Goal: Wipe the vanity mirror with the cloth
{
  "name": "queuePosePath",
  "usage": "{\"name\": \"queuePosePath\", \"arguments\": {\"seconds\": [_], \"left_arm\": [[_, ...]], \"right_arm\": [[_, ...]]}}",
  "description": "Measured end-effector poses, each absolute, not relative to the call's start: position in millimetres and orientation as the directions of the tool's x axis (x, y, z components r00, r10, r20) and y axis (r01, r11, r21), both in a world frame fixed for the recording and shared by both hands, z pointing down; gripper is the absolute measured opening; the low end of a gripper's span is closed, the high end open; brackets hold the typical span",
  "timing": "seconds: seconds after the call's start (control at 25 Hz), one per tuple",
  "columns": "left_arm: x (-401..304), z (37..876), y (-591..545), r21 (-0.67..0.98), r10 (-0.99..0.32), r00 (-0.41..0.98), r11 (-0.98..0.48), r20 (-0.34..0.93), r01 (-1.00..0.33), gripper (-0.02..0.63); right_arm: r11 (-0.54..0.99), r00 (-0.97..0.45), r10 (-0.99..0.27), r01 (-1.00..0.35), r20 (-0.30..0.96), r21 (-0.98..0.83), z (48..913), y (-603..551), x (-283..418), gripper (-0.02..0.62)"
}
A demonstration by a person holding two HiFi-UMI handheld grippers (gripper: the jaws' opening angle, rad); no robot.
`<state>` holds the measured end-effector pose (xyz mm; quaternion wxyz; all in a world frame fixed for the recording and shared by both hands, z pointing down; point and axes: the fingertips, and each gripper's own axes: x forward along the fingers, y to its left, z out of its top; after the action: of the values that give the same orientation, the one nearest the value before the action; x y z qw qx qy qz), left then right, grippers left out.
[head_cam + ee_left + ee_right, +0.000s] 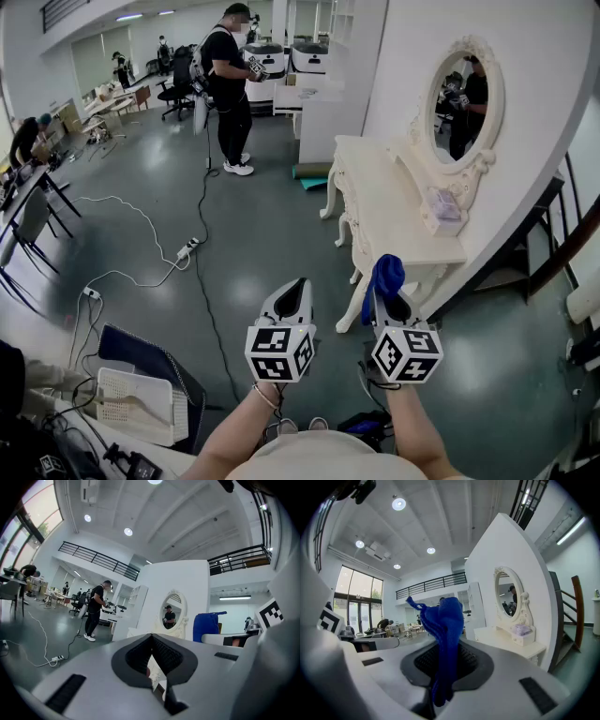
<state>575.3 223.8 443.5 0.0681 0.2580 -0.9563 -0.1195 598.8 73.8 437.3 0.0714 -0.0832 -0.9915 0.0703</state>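
Vanity mirror [466, 101] stands oval and upright at the back of the white table [375, 187], at about 1 o'clock from both hand-held grippers in the head view and well apart from them; no wiping contact exists yet.

Cloth [445, 634], blue, is clamped between the jaws of the right hand-held gripper [388, 298]; it stands up bunched above the jaws, with a short tail below.

Left hand-held gripper [292, 292] has its jaws together with nothing between them; it sits at 9 o'clock of the right one, just beside it.

Step in hand, as judged: the approach to the glass.

Recommendations:
- close in from the table's front edge; the near table end lies between the grippers and the glass, so the reach goes over the top;
- present the bunched top of the cloth to the glass, not the jaw tips; hard contact could mark it;
- start at 12 o'clock of the oval and work down in overlapping passes;
- keep off the carved frame, where the cloth could snag;
- mind the small box [442, 211] on the table at 6 o'clock of the mirror; a low pass could knock it;
- keep the clamp firm; the hold looks narrow and a drag could pull the cloth free.
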Motion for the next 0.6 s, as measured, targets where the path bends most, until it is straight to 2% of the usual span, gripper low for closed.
{"name": "queuePosePath", "arguments": {"seconds": [0.6], "left_arm": [[560,443,254,0.253,-0.501,-0.863,0.846,0.070,-0.470,0.005]], "right_arm": [[0.977,-0.977,0.166,0.143,0.137,-0.161,442,93,574,0.064]]}}
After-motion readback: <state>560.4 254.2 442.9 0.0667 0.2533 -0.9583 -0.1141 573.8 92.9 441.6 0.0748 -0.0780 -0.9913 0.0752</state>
